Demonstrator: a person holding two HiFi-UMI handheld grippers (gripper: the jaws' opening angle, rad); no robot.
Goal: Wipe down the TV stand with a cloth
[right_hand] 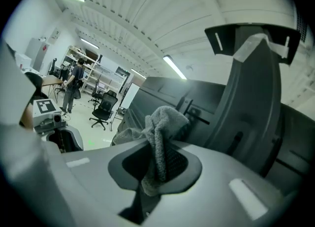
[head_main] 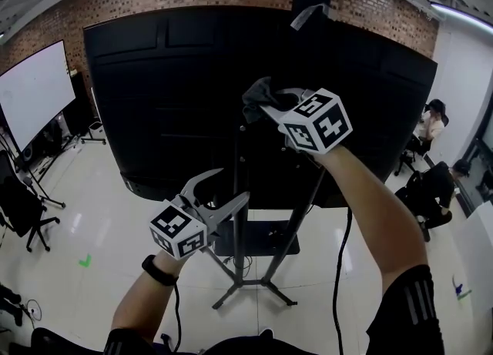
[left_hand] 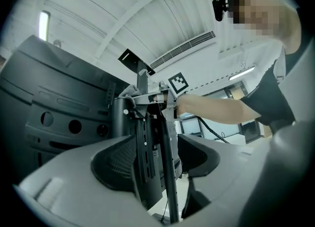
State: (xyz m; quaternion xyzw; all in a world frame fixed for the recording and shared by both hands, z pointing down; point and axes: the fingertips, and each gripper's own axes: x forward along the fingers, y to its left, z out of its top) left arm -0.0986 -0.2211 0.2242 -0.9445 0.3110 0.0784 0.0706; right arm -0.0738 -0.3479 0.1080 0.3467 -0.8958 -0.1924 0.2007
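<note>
Our right claw point(right_hand: 155, 168) is clamped on the grey cloth point(right_hand: 165, 121), at the top of the TV stand point(head_main: 240, 222); our left claw point(left_hand: 156, 158) is apart, apparently around its pole.

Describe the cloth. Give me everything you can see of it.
The cloth is grey and looks like soft, looped terry. It is crumpled into a bunch, not spread flat. The right gripper has its jaws shut on it: one thick fold stands up past the jaws, and a short end hangs out on the near side. In the head view it looks dark and sits at the top of the TV stand's column, close behind the black TV back. It seems to press on the column there, but the contact itself is not plain.
</note>
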